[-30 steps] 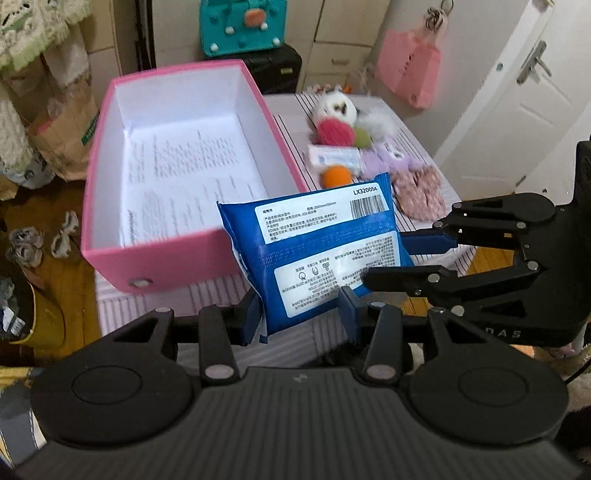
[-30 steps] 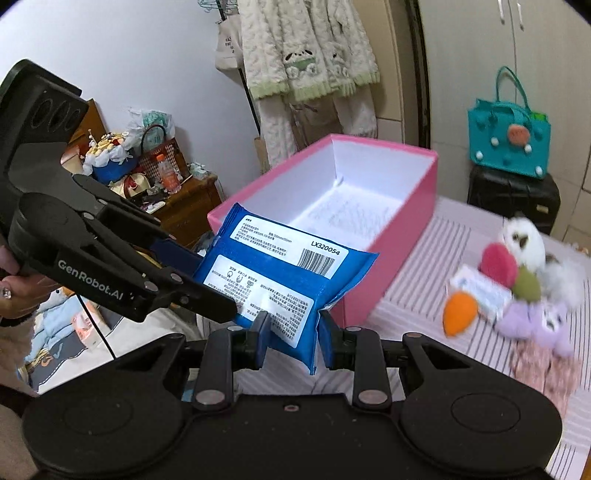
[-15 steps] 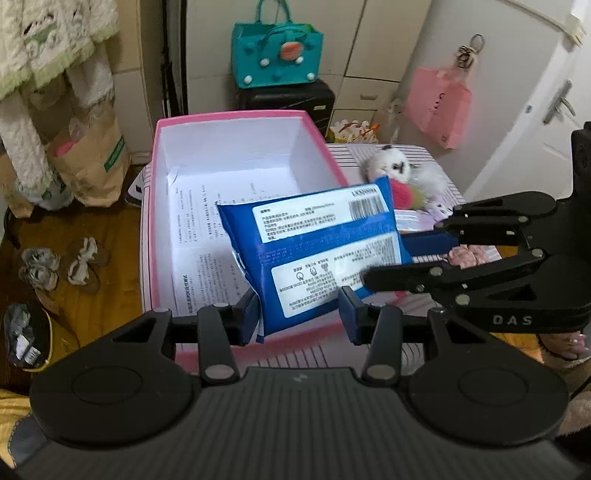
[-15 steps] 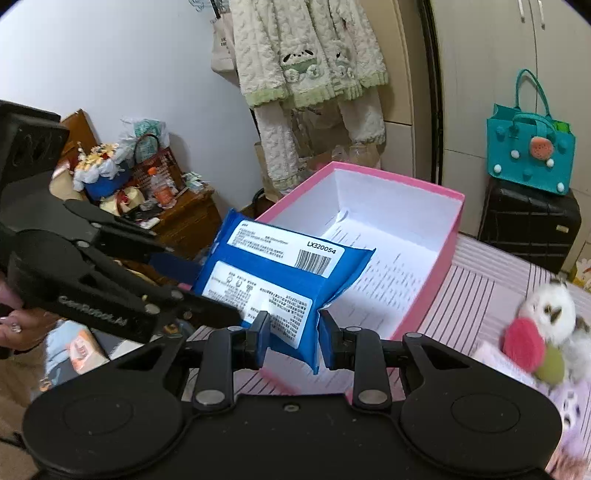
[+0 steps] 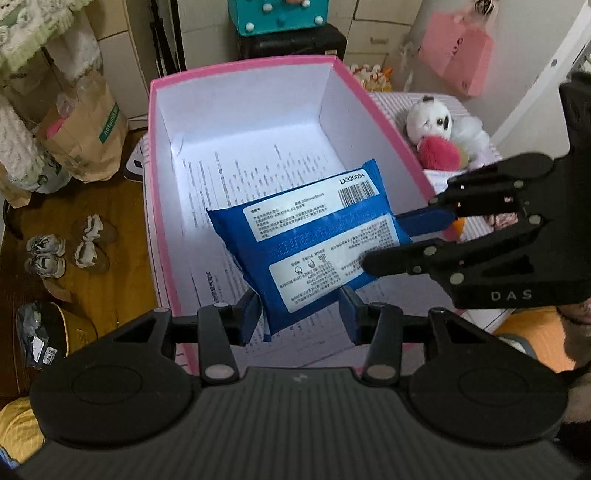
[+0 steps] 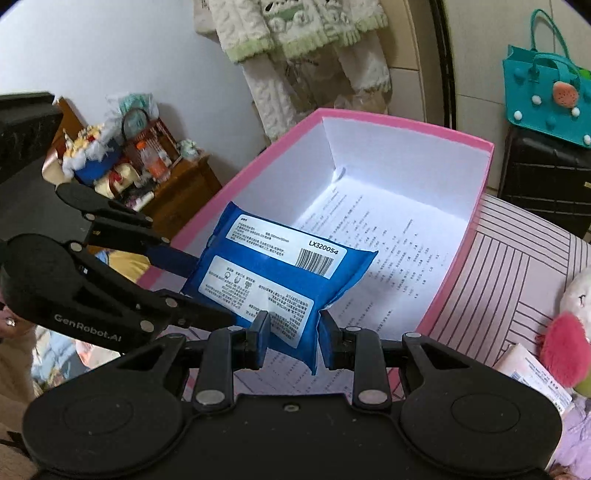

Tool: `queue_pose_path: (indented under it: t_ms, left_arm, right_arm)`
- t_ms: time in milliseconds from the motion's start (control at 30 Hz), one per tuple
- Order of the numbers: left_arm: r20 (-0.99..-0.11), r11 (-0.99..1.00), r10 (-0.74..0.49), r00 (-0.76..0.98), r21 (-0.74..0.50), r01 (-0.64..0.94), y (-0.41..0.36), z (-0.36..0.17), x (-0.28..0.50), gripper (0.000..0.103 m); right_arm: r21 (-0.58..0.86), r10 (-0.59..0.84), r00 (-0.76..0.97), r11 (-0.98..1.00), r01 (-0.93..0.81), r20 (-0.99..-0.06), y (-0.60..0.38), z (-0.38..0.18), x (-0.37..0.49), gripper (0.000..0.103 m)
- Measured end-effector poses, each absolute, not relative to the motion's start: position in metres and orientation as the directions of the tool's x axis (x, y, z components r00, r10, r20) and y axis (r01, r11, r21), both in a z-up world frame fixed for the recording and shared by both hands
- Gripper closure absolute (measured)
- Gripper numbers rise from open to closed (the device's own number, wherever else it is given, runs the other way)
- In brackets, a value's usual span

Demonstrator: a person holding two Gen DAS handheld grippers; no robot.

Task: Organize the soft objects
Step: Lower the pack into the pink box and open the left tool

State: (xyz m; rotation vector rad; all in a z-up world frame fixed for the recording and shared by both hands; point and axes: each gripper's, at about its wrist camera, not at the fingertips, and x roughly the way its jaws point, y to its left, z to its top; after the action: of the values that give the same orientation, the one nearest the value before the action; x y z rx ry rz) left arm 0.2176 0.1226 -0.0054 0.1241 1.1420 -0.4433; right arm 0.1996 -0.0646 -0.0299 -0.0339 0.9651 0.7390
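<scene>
Both my left tool (image 5: 299, 319) and right tool (image 6: 293, 339) clench the blue plastic wipes pack (image 5: 314, 243) over the pink cardboard box (image 5: 384, 122); plush toys (image 5: 439, 136) remain on the striped worktop (image 6: 517, 266).

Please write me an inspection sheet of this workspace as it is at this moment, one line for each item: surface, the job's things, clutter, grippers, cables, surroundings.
Surface: pink-striped cloth on the table.
Job's things: blue plastic wipes pack with white labels, held over the open pink cardboard box with white inside; printed sheets line its floor.
Clutter: white plush toy, pink fluffy ball and other soft items beside the box.
Grippers: left gripper and right gripper both shut on the pack, at different edges.
Cables: nothing seen.
Surroundings: teal handbag, pink bag, brown paper bag, hanging knitted garment, small shoes on the floor.
</scene>
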Motion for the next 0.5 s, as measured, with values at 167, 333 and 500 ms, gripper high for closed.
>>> queue_pose_path:
  t_ms: [167,333,500]
  left_arm:
    - [-0.908,0.904,-0.277,0.316,-0.134,0.407,0.132,-0.011,0.223,0.058]
    - [-0.918,0.912,-0.229,0.325,-0.086,0.401,0.130,-0.020,0.231,0.056]
    - [-0.911,0.918,-0.177,0.372,-0.017,0.397,0.130,-0.018,0.227,0.053]
  right_arm:
    - [0.267,0.550,0.317,0.735,-0.624,-0.773,-0.058,-0.034,0.194,0.069]
    - [0.189,0.496,0.361,0.756,-0.627,-0.790,-0.053,-0.033,0.197,0.070]
    - [0.109,0.448,0.412,0.771,-0.627,-0.793,-0.056,-0.032,0.191,0.070]
